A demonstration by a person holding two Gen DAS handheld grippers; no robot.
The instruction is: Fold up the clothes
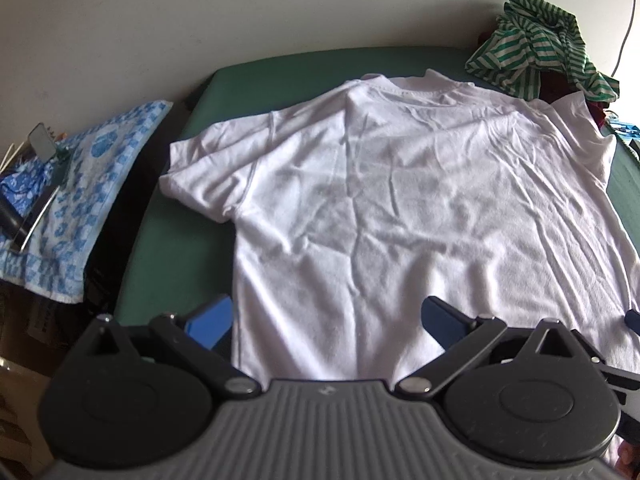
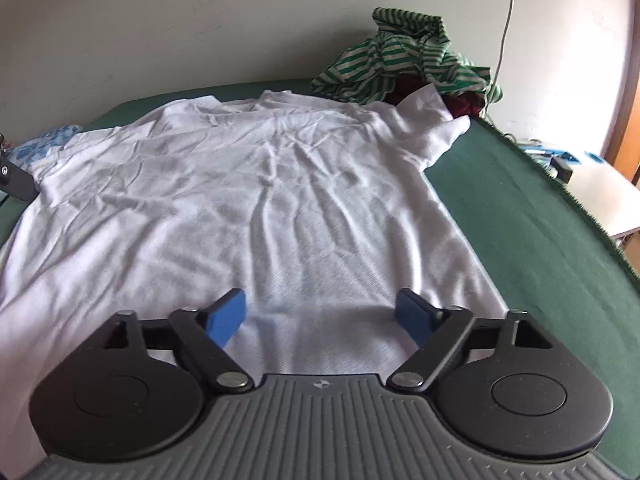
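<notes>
Plainly both sets of fingers stand wide apart and grip nothing. The left gripper (image 1: 326, 326) hangs over the bottom hem of the white T-shirt (image 1: 400, 208), its outer blue finger (image 1: 210, 326) just off the shirt's left edge, over the green cover (image 1: 176, 240). The right gripper (image 2: 320, 318) sits over the hem nearer the shirt's right side, with only cloth showing between its blue fingers (image 2: 226, 320).

The T-shirt (image 2: 256, 208) lies spread flat, collar toward the wall, on what looks like a bed or padded surface under the green cover (image 2: 540, 248). Its left sleeve lies out flat; the right sleeve is propped up against a pile of clothes topped by a green striped garment (image 2: 408, 60). Fine creases run across the body.

The step in hand appears to be taking hold for a first fold. To do it well, each gripper should catch both layers at matching points along the hem or side, so the fold line runs straight. The right sleeve likely needs pulling clear of the pile first, or it will drag the striped garment along. A blue patterned towel (image 1: 80, 208) lies beyond the left edge, well clear of the work.
</notes>
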